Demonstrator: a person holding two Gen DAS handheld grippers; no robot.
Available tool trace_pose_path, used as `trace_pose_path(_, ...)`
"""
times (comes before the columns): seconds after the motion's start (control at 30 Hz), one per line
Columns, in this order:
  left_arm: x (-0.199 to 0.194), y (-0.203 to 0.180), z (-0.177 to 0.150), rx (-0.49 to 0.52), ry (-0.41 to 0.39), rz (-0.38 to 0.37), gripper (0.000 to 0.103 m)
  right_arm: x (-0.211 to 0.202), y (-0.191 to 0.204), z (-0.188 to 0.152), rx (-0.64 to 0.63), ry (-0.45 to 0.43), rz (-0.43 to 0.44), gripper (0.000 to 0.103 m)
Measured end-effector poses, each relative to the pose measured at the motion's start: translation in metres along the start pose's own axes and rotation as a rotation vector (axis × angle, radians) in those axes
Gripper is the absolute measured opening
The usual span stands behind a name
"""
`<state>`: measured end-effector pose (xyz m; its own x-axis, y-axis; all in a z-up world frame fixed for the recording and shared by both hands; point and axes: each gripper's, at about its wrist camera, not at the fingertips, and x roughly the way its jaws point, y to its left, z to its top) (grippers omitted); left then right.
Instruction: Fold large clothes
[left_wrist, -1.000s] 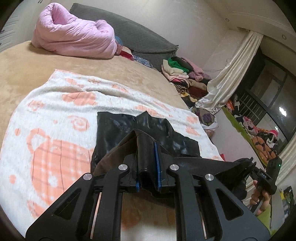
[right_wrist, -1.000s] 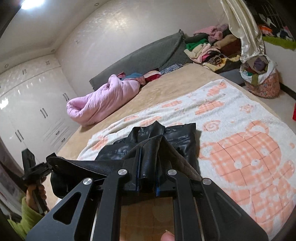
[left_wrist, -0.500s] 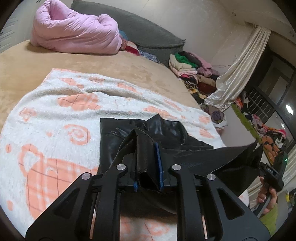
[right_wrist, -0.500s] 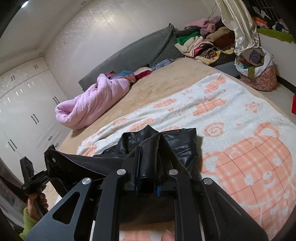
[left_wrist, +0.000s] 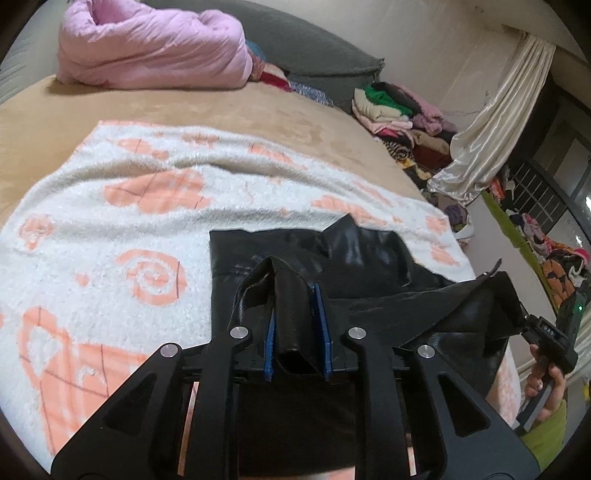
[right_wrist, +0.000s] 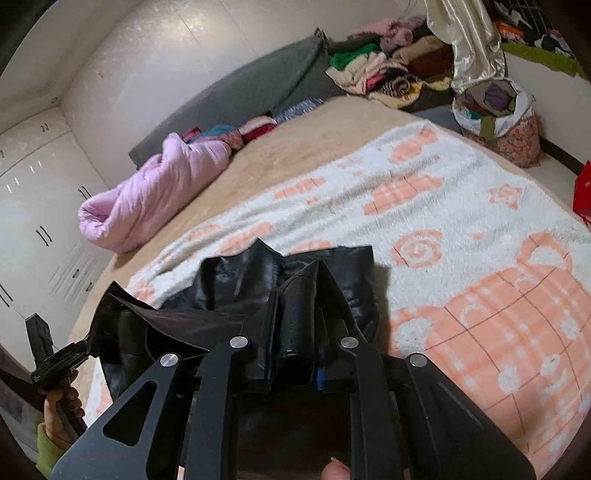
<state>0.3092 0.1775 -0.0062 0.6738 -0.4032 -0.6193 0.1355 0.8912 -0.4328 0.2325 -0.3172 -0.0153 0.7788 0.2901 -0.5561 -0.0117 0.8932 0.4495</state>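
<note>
Blanket (left_wrist: 110, 229) bears black jacket (left_wrist: 362, 254), collar away.

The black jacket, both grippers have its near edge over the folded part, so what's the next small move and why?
Probably let go: both grippers, left and right, have their jaws opening with folds of the jacket between them, and the carried edge already overlaps the folded part on the blanket.

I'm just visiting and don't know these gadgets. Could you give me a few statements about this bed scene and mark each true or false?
1. The black leather garment lies partly on a white blanket with orange patterns. True.
2. The rolled quilt on the bed is green. False: it is pink.
3. A fold of the garment sits between the jaws of the left gripper. True.
4. The right gripper has nothing between its jaws. False: black leather sits there too.
5. Clothes are piled beside the bed. True.
</note>
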Motion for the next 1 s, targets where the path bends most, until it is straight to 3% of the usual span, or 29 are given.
trace_pose_path(0.27, 0.014, 0.008, -0.005, -0.003, 0.0, -0.012, 0.02, 0.03, -0.014, 0.0, -0.003, 0.051, -0.004, 0.025)
trace_pose_path(0.37, 0.007, 0.006, -0.004, 0.003, -0.034, -0.009, 0.035, 0.027, -0.016, -0.001, -0.007, 0.044, 0.015, 0.034)
trace_pose_path(0.4, 0.003, 0.006, -0.003, -0.002, -0.046, -0.013, 0.04, 0.025, -0.015, -0.001, -0.013, 0.037, 0.015, 0.042)
trace_pose_path(0.53, -0.014, 0.005, 0.001, -0.011, -0.097, -0.016, 0.045, 0.014, -0.014, -0.001, -0.031, -0.006, 0.008, 0.065)
trace_pose_path(0.73, -0.042, -0.003, 0.009, 0.045, -0.204, 0.04, 0.055, 0.003, -0.01, 0.001, -0.087, -0.046, -0.04, 0.074)
trace_pose_path(0.8, -0.038, -0.004, 0.01, 0.075, -0.192, 0.076, 0.055, 0.004, -0.007, 0.001, -0.124, -0.048, -0.07, 0.074)
trace_pose_path(0.87, -0.022, -0.003, 0.008, 0.105, -0.14, 0.111, 0.061, 0.01, -0.001, 0.001, -0.173, -0.034, -0.113, 0.074)
trace_pose_path(1.0, 0.021, 0.006, -0.001, 0.13, -0.019, 0.134, 0.061, 0.033, 0.014, 0.003, -0.311, 0.024, -0.175, 0.074)
